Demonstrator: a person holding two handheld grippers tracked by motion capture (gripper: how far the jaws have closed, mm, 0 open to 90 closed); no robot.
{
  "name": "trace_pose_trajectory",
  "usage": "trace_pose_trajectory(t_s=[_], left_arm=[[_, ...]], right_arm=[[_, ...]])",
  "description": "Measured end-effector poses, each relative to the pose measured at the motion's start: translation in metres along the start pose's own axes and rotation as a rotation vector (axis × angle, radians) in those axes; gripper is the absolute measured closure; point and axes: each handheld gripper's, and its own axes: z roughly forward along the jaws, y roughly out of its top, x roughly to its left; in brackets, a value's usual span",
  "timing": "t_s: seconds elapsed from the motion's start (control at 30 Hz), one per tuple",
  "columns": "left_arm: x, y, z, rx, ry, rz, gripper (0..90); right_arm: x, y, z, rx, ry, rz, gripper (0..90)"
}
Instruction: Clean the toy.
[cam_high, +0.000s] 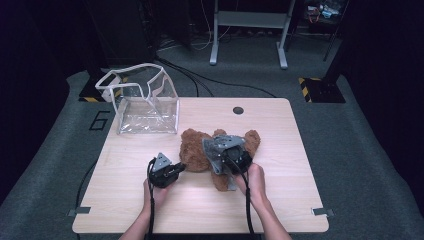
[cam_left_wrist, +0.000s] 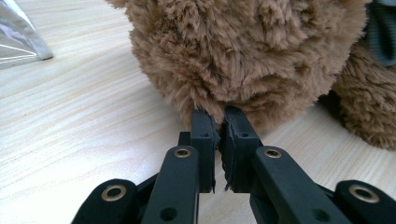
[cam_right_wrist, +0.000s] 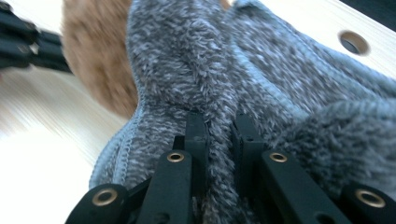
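A brown teddy bear (cam_high: 192, 147) lies on the wooden table (cam_high: 280, 150), wearing a grey fleecy garment (cam_high: 214, 152). My left gripper (cam_high: 181, 166) comes at the bear from the left. In the left gripper view its jaws (cam_left_wrist: 218, 116) pinch a tuft of brown fur at the bear's lower edge (cam_left_wrist: 243, 51). From the near side my right gripper (cam_high: 229, 152) lies over the bear. In the right gripper view it (cam_right_wrist: 219, 122) is shut on a fold of the grey garment (cam_right_wrist: 280, 70), with brown fur (cam_right_wrist: 93, 56) behind it.
A clear plastic bag (cam_high: 145, 102) with white edging stands open at the table's back left; its corner (cam_left_wrist: 18, 39) is near the left gripper. A round hole (cam_high: 238, 110) sits near the far edge. The other gripper (cam_right_wrist: 28, 42) appears at the upper left.
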Motion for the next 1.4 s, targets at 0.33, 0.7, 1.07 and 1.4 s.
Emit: trace_pose_trajectory(t_s=[0.33,0.7,1.07,1.4], left_arm=[[-0.001,0.000,0.000,-0.008,0.003,-0.001,83.6],[0.000,0.000,0.000,-0.001,-0.002,0.000,83.6],[0.000,0.000,0.000,-0.002,-0.006,0.000,83.7],[0.000,0.000,0.000,-0.002,-0.009,0.000,83.6]], right_arm=[[-0.034,-0.048,-0.014,0.049,-0.057,0.110,80.0],[-0.018,-0.011,-0.031,-0.092,0.023,0.093,79.9],[0.005,0.010,0.009,-0.005,0.016,0.023,80.3],[-0.031,-0.030,-0.011,0.031,-0.057,0.095,80.6]])
